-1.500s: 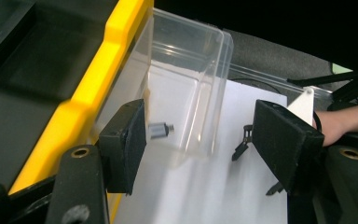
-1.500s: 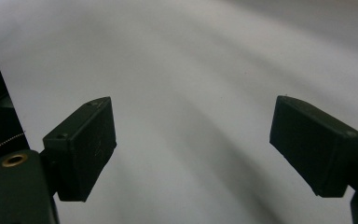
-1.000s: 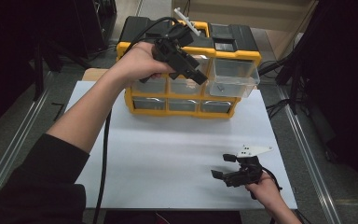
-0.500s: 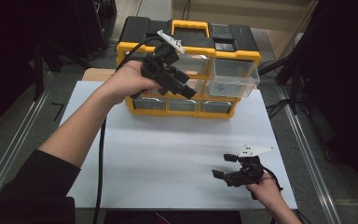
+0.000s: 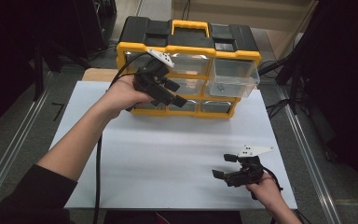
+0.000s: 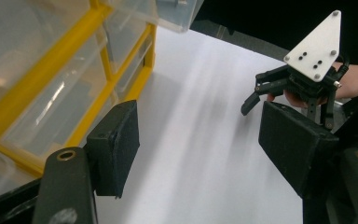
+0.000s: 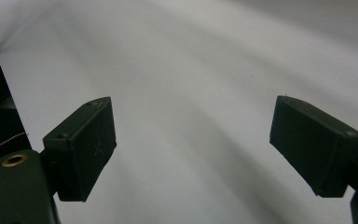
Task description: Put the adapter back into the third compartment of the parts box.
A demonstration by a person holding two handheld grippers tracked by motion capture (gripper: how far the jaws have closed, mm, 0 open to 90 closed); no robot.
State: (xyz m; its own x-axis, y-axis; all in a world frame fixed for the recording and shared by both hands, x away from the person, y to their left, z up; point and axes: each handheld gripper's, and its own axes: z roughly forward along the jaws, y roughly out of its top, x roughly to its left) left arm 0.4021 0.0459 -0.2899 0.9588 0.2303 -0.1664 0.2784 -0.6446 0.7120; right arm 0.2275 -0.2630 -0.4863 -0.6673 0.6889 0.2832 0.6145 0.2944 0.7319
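Note:
A yellow and black organiser box (image 5: 189,44) with clear drawers stands at the back of the white sheet (image 5: 168,154). Its upper right drawer (image 5: 233,77) is pulled out, and a small grey item (image 5: 220,87) lies inside. My left gripper (image 5: 177,93) hovers open in front of the box's lower drawers, holding nothing. In the left gripper view the jaws (image 6: 200,135) stand wide apart beside the drawers (image 6: 51,102), with the pulled-out drawer (image 6: 177,11) above. My right gripper (image 5: 223,166) rests open near the sheet's front right corner, and also shows as the right gripper (image 6: 261,93). In its own view, my right gripper (image 7: 191,140) is empty over bare sheet.
The left gripper's black cable (image 5: 98,154) hangs down along the forearm to the table's front edge. Metal rails (image 5: 307,149) run along both sides of the table. Dark equipment and cables (image 5: 284,65) sit behind the box on the right.
My left gripper has drawn back from the pulled-out drawer, moving left and down toward the person. The right gripper has stayed where it was.

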